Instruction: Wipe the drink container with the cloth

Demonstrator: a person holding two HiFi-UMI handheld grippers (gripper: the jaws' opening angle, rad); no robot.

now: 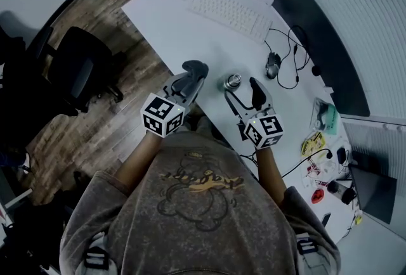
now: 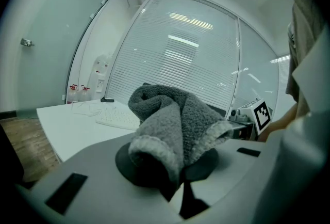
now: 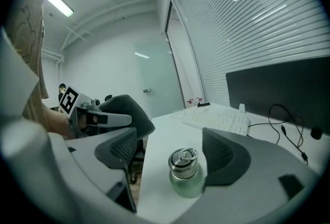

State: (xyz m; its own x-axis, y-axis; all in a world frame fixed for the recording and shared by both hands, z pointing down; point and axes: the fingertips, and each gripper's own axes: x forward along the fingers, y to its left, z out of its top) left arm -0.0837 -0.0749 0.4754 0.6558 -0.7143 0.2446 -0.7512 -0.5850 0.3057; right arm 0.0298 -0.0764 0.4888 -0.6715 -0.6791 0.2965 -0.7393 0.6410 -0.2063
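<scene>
2 tools are held side by side over the near edge of the white table [image 1: 181,23]. The left tool [image 1: 189,81] is clenched on the cloth [image 2: 172,120], a grey, fluffy towel that bunches up out of its closed jaws and flops over both sides. The right tool [image 1: 243,92] is released: its jaws stand wide apart, and the drink container [image 3: 184,175] stands upright on the table between them. It is a small greenish bottle with a metal cap and ring. It sits closer to the jaw on the right of that tool's own view, while the other pad is clear of it, so nothing is gripped. Cloth and container are near each other but apart, with bare table between them in the head view. Farther back lie a white keyboard [image 1: 229,14] and a dark mouse [image 1: 273,65] with its cable, before a dark monitor [image 1: 311,45]. An office chair [image 1: 79,68] stands on the wooden floor to the left of the table.
</scene>
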